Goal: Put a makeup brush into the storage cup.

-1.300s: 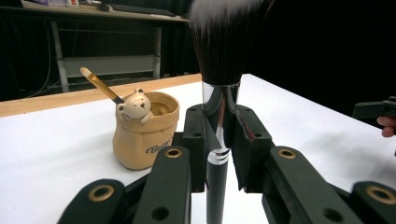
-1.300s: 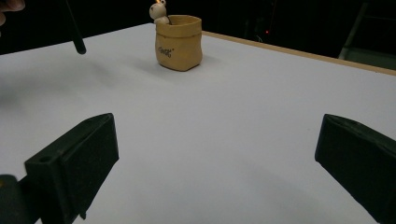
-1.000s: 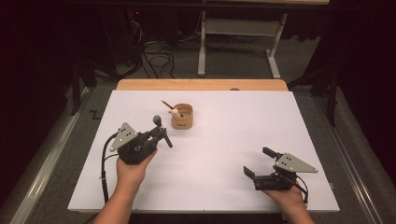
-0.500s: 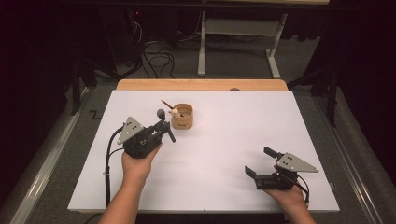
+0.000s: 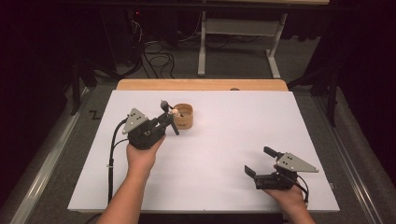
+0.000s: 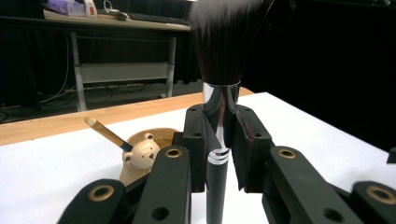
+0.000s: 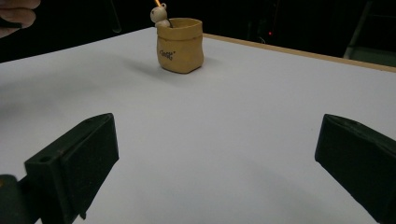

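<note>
Left gripper (image 5: 169, 122), clamped on an upright makeup brush (image 6: 219, 93), beside the tan cup (image 5: 183, 116) at tabletop (image 5: 224, 154) far left; right gripper (image 5: 259, 161), jaws wide, near right.

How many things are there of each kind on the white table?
Makeup brush: 1, clamped in the left hand-held gripper
Tan holder pot: 1
Bear-topped stick in the pot: 1
Hand-held grippers: 2, the right hand-held gripper open and empty
Total: 5
</note>
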Demonstrator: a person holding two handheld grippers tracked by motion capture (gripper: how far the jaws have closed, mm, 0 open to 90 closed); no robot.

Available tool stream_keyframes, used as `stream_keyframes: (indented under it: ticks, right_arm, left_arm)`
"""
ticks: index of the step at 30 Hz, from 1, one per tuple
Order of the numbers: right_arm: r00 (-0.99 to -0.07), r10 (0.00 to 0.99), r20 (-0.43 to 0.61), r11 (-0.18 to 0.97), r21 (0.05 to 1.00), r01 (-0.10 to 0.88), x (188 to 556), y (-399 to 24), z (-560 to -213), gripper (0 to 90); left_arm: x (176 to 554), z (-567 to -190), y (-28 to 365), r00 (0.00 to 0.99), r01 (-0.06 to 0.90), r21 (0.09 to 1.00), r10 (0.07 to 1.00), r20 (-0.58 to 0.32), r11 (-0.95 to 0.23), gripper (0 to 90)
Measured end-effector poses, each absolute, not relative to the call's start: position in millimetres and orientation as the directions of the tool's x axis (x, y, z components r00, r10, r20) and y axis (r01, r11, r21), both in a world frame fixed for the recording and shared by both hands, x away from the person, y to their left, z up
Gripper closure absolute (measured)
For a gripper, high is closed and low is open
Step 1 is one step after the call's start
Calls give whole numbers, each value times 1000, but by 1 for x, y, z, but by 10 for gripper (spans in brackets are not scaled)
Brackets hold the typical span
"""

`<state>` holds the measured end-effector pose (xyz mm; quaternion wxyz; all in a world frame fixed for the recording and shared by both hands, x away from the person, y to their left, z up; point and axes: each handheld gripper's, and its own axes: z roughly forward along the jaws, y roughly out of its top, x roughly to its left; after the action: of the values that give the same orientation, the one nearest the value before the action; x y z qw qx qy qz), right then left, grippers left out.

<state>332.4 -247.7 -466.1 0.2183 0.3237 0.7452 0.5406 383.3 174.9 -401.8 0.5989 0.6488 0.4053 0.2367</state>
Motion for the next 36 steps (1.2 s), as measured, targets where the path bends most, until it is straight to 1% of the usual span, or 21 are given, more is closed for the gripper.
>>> stream_keyframes:
  ticks: [13,20,25,30,36]
  right_arm:
    - [-688,725,32,197,948,251,333,-250,-467,1]
    - [-681,731,39,190,948,257,332,-251,-467,1]
    - [-682,730,38,191,947,258,333,-252,-467,1]
    - [-682,730,39,188,949,255,333,-253,-466,1]
    - [-679,733,45,182,949,259,333,-254,-466,1]
  left_arm:
    - [406,-403,171,545,256,965,817,-188,51,768]
    - [415,-401,168,539,256,965,819,-197,63,768]
    - [421,-399,165,537,257,965,823,-185,49,768]
    - [428,-399,163,532,267,961,820,-209,72,768]
    - [435,-396,160,526,263,962,826,-203,69,769]
